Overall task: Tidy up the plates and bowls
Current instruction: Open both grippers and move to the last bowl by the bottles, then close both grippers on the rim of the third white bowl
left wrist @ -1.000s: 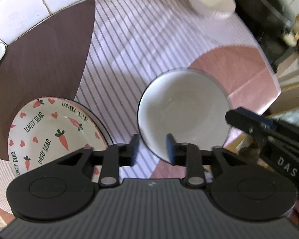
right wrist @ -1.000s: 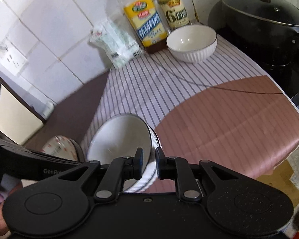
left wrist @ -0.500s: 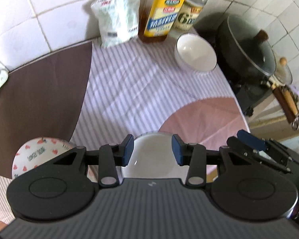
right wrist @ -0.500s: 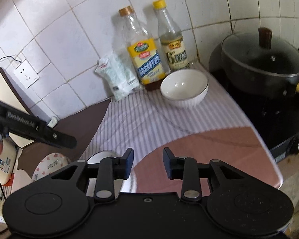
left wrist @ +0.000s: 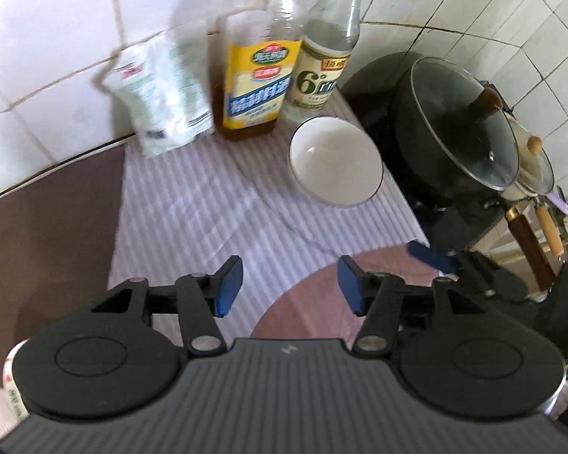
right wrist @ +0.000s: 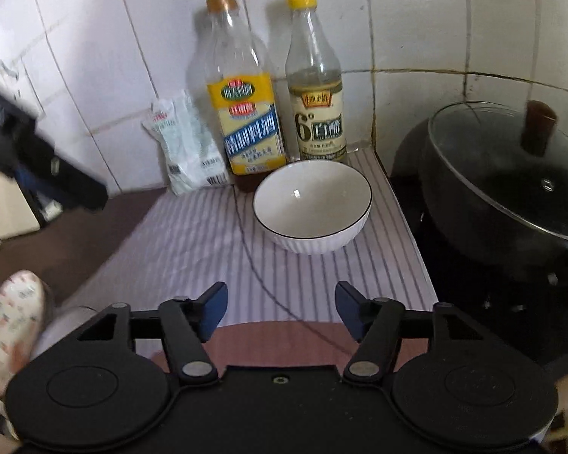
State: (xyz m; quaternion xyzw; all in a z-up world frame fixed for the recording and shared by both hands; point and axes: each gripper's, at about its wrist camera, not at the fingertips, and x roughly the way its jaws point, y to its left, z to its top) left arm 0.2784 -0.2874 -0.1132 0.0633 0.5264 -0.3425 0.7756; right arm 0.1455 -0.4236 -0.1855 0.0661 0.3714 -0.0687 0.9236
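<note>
Reaching for the far bowl

Both grippers empty; right gripper (right wrist: 280, 312) & left gripper (left wrist: 289, 283) jaws just been opening, now wide. Bowl (right wrist: 312, 206) sits at desk (right wrist: 193, 242) back by bottles (right wrist: 246, 113). Approach rim squarely, avoid knocking the bottles

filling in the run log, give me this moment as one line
left gripper: open, empty, jaws just opening | right gripper: open, empty, jaws just opening | white bowl: on striped cloth, untouched, ahead of both
</note>
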